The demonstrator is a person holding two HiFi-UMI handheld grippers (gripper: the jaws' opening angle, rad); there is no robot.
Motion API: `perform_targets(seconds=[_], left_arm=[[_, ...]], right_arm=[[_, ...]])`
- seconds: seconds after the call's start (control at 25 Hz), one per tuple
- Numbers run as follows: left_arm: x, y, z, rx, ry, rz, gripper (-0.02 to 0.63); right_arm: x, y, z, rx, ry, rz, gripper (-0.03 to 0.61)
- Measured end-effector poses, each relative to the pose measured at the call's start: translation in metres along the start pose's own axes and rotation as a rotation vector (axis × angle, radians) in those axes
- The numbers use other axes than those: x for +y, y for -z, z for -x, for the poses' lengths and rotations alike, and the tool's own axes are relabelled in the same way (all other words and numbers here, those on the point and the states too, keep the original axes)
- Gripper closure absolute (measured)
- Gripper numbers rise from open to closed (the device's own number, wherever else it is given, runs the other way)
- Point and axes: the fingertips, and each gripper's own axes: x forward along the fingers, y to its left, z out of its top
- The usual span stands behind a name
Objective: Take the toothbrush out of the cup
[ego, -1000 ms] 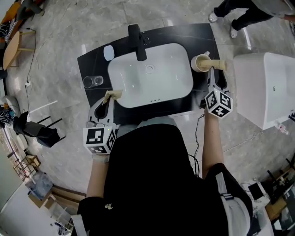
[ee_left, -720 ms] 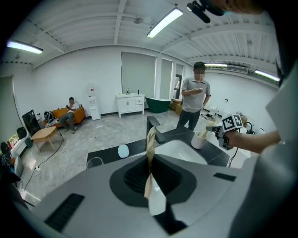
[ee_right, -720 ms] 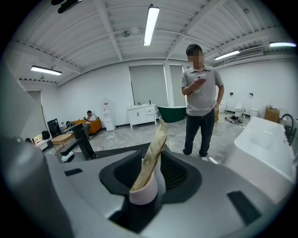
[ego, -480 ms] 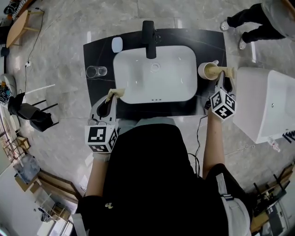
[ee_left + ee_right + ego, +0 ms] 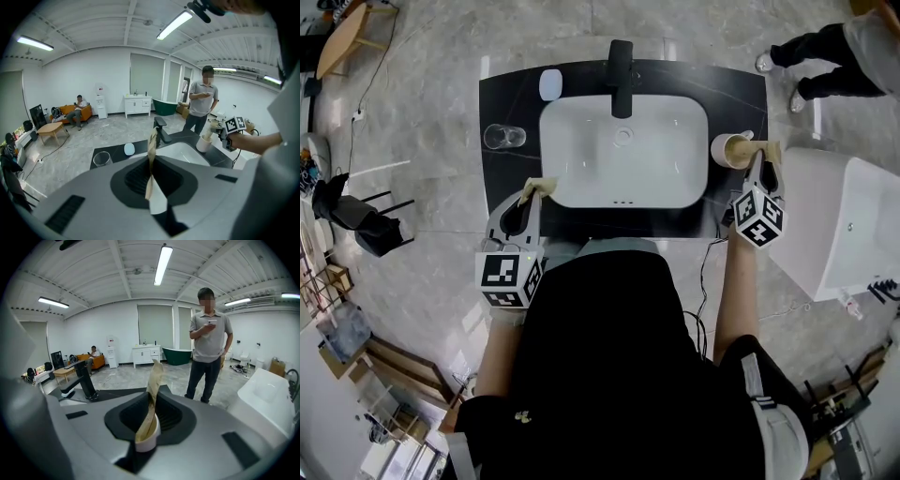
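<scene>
The right tongs (image 5: pixel 761 150) have just closed on the wall of the cream round cup (image 5: pixel 727 151), right end of the black tabletop (image 5: pixel 502 103) (presumably to steady it). The pale toothbrush (image 5: pixel 747 136) stands inside. The left tongs (image 5: pixel 536 190) are pinched together, empty.

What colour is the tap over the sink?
The tap is black; head view shows it best.

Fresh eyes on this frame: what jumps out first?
The white sink set in the black countertop dominates the head view's centre. At its right, the right tongs have just closed on the rim of the pale cup. The left tongs hang shut and empty at the sink's front left corner.
</scene>
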Motion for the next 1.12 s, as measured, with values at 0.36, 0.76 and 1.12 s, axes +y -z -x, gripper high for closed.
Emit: perform_targets(seconds=[0.36, 0.76, 1.12], left_arm=[[0.014, -0.003, 0.006, -0.049, 0.045, 0.007, 0.583], [0.037, -0.010, 0.011, -0.106, 0.117, 0.005, 0.583], [0.057, -0.017, 0.014, -0.155, 0.161, 0.013, 0.583]], right_arm=[[0.011, -0.031, 0.030, -0.055, 0.036, 0.050, 0.522], [0.051, -0.070, 0.077, -0.122, 0.060, 0.082, 0.523], [0.128, -0.081, 0.107, -0.127, -0.038, 0.106, 0.523]])
